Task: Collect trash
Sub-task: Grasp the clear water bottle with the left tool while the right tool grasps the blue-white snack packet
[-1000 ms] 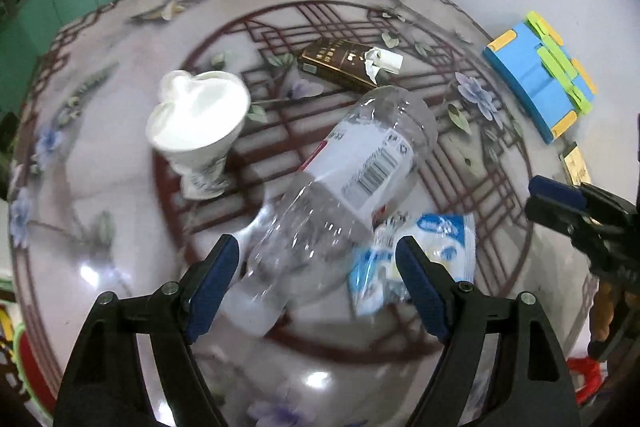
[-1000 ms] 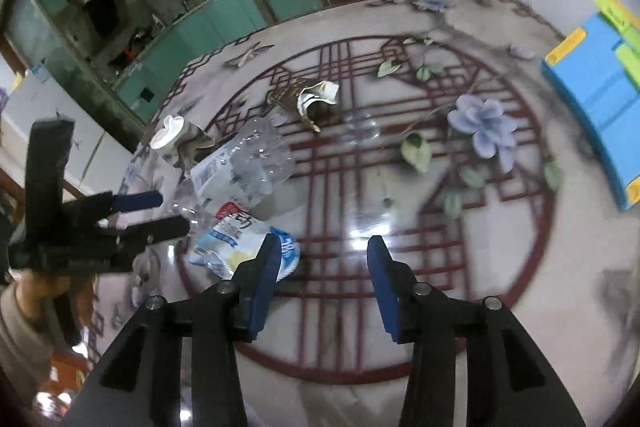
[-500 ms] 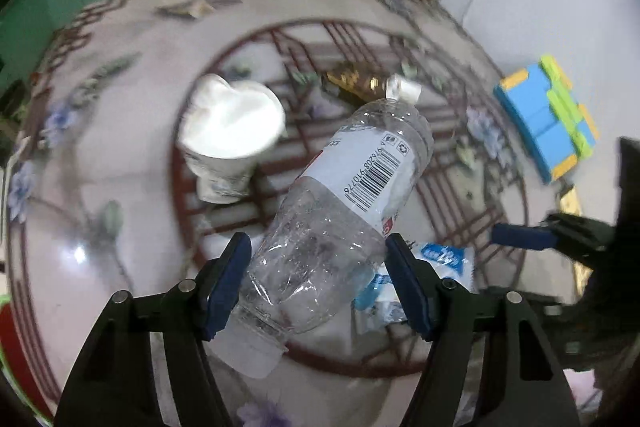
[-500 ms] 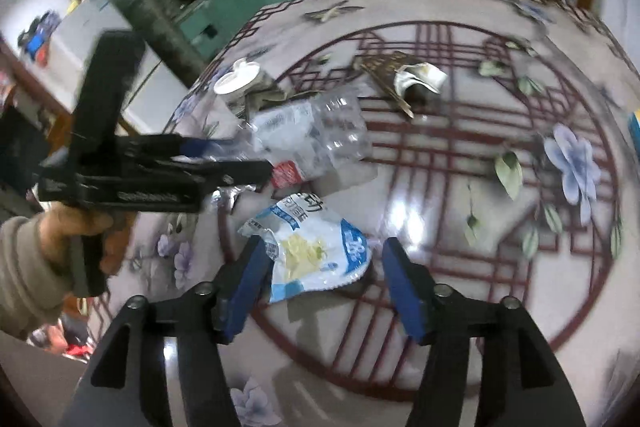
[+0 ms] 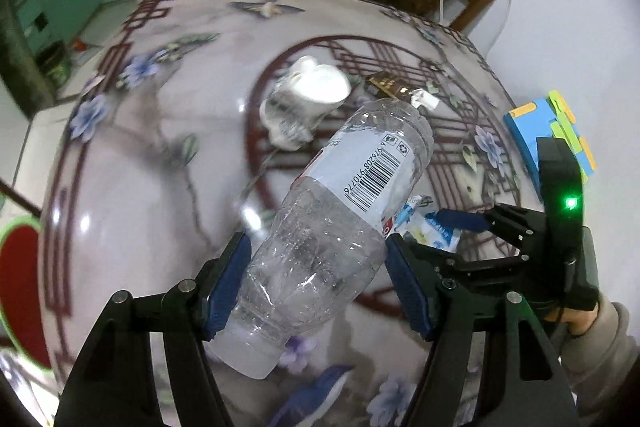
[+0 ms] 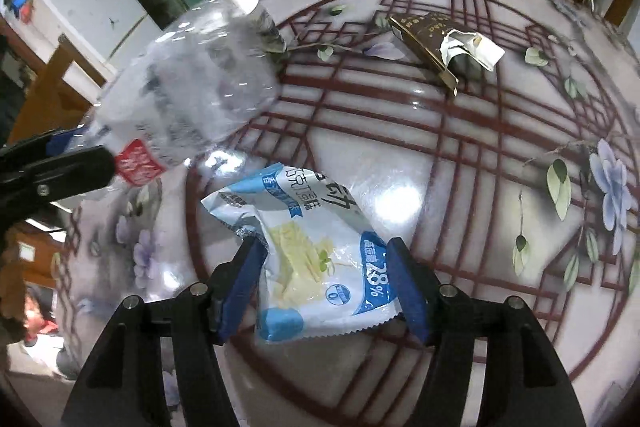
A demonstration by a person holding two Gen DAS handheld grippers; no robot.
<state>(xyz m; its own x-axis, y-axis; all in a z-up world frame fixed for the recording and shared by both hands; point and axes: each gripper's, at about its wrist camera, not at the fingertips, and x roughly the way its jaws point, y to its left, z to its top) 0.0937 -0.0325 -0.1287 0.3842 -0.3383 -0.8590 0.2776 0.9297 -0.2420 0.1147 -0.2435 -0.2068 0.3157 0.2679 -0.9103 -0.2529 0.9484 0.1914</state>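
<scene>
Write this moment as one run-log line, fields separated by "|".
left gripper: shut on bottle, off table | right gripper: open astride wrapper | cup, box: untouched

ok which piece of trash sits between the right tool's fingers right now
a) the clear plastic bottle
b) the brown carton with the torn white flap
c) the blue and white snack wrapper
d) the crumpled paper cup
c: in the right wrist view the blue and white snack wrapper lies flat on the table between the right tool fingers, while the clear plastic bottle is clamped in the left tool.
</scene>
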